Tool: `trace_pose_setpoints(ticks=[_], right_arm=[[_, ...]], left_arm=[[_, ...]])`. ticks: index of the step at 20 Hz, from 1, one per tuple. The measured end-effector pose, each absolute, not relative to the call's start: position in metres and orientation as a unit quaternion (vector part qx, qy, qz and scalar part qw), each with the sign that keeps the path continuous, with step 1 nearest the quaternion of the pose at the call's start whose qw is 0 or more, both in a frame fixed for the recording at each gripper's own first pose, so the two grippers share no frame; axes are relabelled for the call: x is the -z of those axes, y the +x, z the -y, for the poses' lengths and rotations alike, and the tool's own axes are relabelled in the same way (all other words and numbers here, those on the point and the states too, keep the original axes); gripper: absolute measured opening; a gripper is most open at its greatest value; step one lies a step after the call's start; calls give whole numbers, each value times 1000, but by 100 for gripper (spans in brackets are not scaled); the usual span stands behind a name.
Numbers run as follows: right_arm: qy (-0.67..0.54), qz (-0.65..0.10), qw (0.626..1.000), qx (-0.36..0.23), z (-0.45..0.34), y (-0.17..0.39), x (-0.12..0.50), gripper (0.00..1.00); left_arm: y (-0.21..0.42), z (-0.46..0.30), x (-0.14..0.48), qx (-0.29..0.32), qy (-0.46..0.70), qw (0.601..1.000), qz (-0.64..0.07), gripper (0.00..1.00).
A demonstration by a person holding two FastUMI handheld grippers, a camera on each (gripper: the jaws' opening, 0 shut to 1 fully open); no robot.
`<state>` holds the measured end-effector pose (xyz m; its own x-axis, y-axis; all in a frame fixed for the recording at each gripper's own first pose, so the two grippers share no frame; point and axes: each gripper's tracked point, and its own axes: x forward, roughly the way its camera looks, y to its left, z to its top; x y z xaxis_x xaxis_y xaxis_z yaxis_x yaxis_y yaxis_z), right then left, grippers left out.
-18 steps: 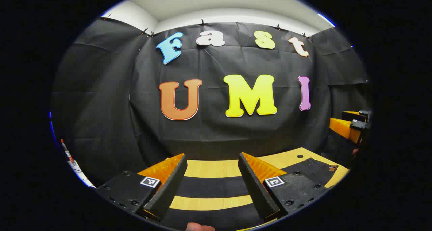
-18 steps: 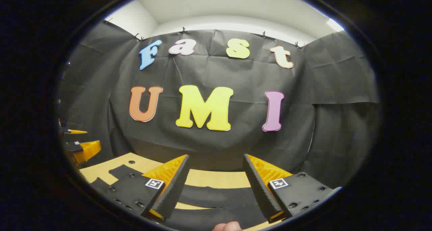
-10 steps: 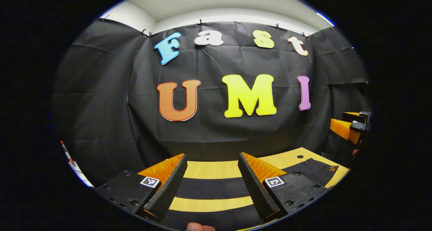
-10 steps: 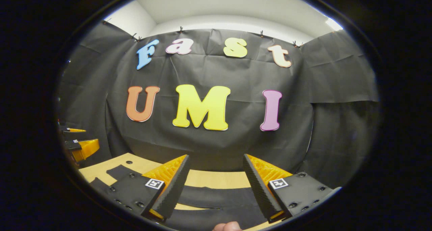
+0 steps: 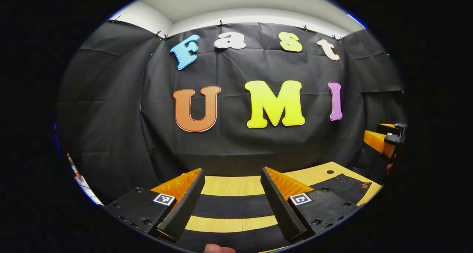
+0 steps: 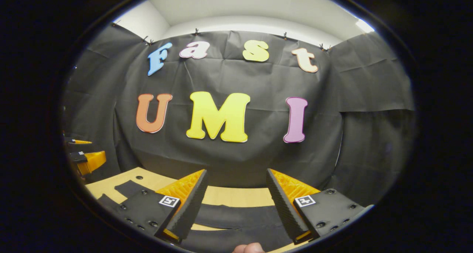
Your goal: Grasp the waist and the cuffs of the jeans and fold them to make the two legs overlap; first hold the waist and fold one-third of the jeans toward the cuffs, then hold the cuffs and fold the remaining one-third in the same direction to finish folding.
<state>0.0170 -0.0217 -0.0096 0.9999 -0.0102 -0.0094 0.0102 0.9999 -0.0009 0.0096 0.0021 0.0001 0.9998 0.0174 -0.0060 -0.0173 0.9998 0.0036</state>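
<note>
Black jeans [image 5: 232,205] lie flat on the wooden table [image 5: 231,185], their two legs showing as dark bands across it. The waist end [image 5: 343,186], with a small tan patch, lies at the right of the left gripper view. My left gripper [image 5: 232,171] hovers open above the legs with nothing between its fingers. My right gripper [image 6: 236,171] is open too, over dark denim [image 6: 236,220]. Each gripper is also seen from the other: the right gripper [image 5: 384,140] is at the far right, the left gripper [image 6: 87,160] at the far left.
The booth's black cloth wall stands close behind the table's far edge [image 6: 236,195]. A small dark hole [image 5: 330,171] marks the tabletop near the waist. A thumb tip [image 5: 218,249] shows at the bottom rim. A red-tipped pen-like thing [image 5: 74,168] sits at the far left.
Almost nothing. The right gripper view has drifted slightly to the right, so the wall slides left in it. Both grippers stay open above the jeans.
</note>
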Motion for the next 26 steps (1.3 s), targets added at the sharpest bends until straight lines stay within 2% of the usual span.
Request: trace_pose_setpoints(ticks=[4, 8, 13, 15, 19, 22, 23, 24, 25, 26], right_arm=[[0, -17, 1000, 15, 39, 18, 19, 97], [-4, -40, 998, 49, 89, 19, 36, 97], [20, -111, 990, 89, 174, 10, 82, 97], [56, -150, 982, 98, 207, 3, 109, 96], [126, -237, 957, 107, 248, -12, 176, 96], [202, -279, 933, 105, 259, -19, 214, 99], [217, -297, 924, 105, 260, -23, 227, 95], [231, -311, 916, 106, 263, -31, 241, 99], [241, -323, 909, 108, 266, -36, 250, 95], [255, -336, 900, 110, 270, -42, 257, 99]], left_arm=[[14, -6, 9, -14, -9, 1000, -19, 97], [14, -34, 36, -44, -39, 996, -61, 97], [-4, -81, 92, -98, -107, 980, -135, 98], [-15, -83, 114, -93, -156, 970, -164, 98], [-51, -89, 173, -135, -279, 919, -242, 99], [-78, -82, 206, -169, -406, 853, -280, 99], [-85, -82, 216, -177, -443, 830, -288, 99], [-91, -78, 226, -187, -479, 805, -296, 99], [-97, -78, 237, -202, -510, 781, -300, 99], [-102, -82, 245, -217, -537, 756, -305, 99]])
